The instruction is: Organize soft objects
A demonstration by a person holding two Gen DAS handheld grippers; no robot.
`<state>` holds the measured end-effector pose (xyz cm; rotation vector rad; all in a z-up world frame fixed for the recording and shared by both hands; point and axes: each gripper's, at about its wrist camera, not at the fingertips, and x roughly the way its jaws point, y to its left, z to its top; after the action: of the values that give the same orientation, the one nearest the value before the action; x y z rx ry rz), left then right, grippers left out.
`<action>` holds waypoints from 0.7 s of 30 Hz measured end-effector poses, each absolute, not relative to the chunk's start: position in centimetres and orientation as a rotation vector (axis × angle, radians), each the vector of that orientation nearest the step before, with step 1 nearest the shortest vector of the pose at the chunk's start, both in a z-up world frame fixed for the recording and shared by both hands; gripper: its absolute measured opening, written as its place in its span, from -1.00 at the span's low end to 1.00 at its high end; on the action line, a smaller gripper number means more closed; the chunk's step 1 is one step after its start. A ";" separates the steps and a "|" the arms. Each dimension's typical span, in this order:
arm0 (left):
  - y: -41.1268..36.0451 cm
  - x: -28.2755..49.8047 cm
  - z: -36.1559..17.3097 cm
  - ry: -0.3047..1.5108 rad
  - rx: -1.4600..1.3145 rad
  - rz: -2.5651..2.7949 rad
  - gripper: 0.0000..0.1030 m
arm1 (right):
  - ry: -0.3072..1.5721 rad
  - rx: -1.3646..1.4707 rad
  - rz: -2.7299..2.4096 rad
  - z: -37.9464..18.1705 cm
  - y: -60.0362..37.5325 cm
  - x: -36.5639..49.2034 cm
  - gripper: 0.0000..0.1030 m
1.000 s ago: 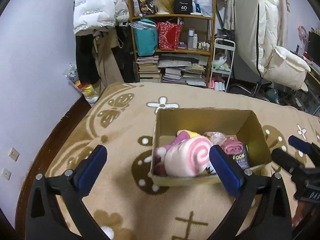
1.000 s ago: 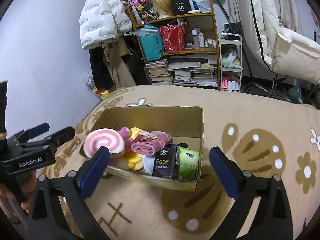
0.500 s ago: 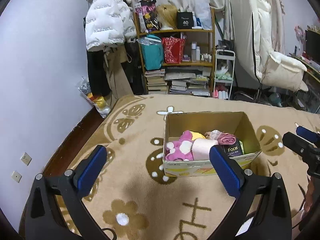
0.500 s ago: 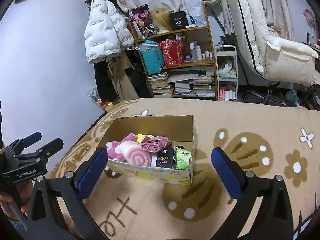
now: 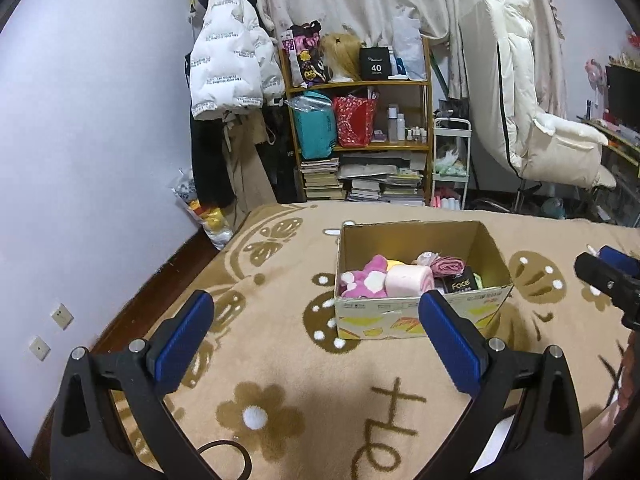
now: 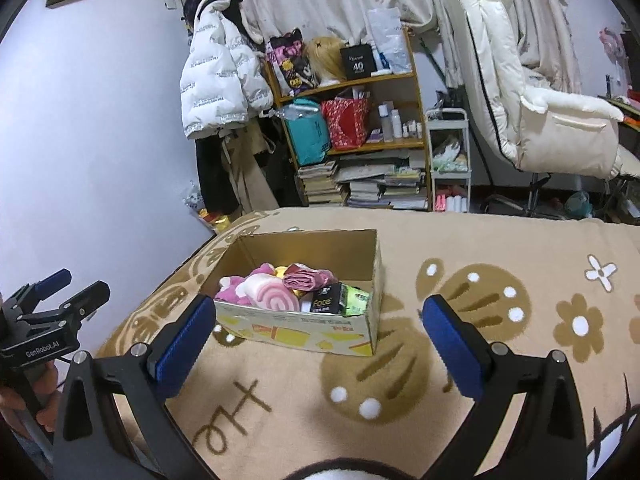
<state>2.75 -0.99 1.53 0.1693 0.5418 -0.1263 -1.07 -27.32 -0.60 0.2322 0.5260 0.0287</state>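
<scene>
Both grippers have drawn back and risen from the cardboard box [image 5: 420, 312] over the past second; it now sits smaller in both views, and the pink-and-white roll plush [image 5: 409, 280], earlier standing proud of the front wall, lies down inside.

Left gripper [image 5: 316, 328]: fingers [image 5: 185, 340] wide apart, holding nothing, hovering over the blanket [image 5: 280, 360] short of the box's front-left corner. In the right wrist view this gripper [image 6: 70, 290] shows at the left edge with a hand on its handle.

Box: stands on the tan patterned blanket, toward the left side of the bed, top open. Contents, left to right in the left wrist view: a magenta plush toy [image 5: 362, 280] against the left wall; the roll plush touching it; a folded pink cloth [image 5: 450, 266] behind and to the right; a black pack marked "Face" [image 5: 460, 285] at the front wall; a green pack [image 6: 356, 300] beside it, toward the right wall. A yellow item lies behind the plush; its identity cannot be made out.

Right gripper [image 6: 320, 328]: fingers [image 6: 454, 344] wide apart, empty, hovering over the blanket near the box's front-right corner. Its tips [image 5: 604, 270] enter the left wrist view at the right edge, clear of the box.

Background: bookshelf [image 5: 360, 140] and white jacket [image 5: 228, 68] beyond the bed.
</scene>
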 end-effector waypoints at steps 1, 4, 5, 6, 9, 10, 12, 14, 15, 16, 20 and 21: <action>-1.2 2.6 1.4 0.535 0.179 -0.118 0.97 | 0.519 0.232 0.026 -0.8 -27.4 -1.3 1.00; -1.7 2.2 1.1 0.512 0.196 -0.111 0.97 | 0.488 0.226 0.017 -1.6 -27.7 -2.0 1.00; -1.8 2.0 1.0 0.507 0.196 -0.112 0.97 | 0.479 0.221 0.013 -1.7 -27.8 -2.2 1.00; -2.0 2.0 0.7 0.507 0.198 -0.115 0.97 | 0.465 0.213 0.003 -1.8 -27.9 -2.4 1.00; -2.5 1.9 0.3 0.517 0.211 -0.120 0.97 | 0.443 0.199 -0.008 -2.3 -28.3 -3.0 1.00; -2.6 1.9 0.2 0.514 0.216 -0.121 0.97 | 0.443 0.200 -0.009 -2.4 -28.5 -3.0 1.00; -2.7 1.7 0.2 0.504 0.217 -0.115 0.97 | 0.448 0.195 -0.014 -2.6 -28.6 -3.0 1.00; -2.6 1.7 0.0 0.504 0.210 -0.107 0.97 | 0.451 0.196 -0.016 -2.8 -28.8 -3.0 1.00; -2.5 1.8 0.0 0.506 0.206 -0.105 0.97 | 0.454 0.199 -0.014 -3.0 -29.0 -3.0 1.00; -2.4 1.9 -0.2 0.511 0.202 -0.106 0.97 | 0.456 0.200 -0.013 -3.1 -29.1 -3.0 1.00; -2.1 2.3 -0.3 0.504 0.191 -0.076 0.97 | 0.469 0.190 -0.022 -3.3 -29.2 -2.7 1.00; -2.1 2.4 -0.3 0.507 0.187 -0.077 0.97 | 0.471 0.192 -0.021 -3.4 -29.3 -2.6 1.00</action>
<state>2.35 -2.07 -0.34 0.1875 0.5070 -0.0774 -2.60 -29.30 -3.38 0.1917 0.4708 -0.0211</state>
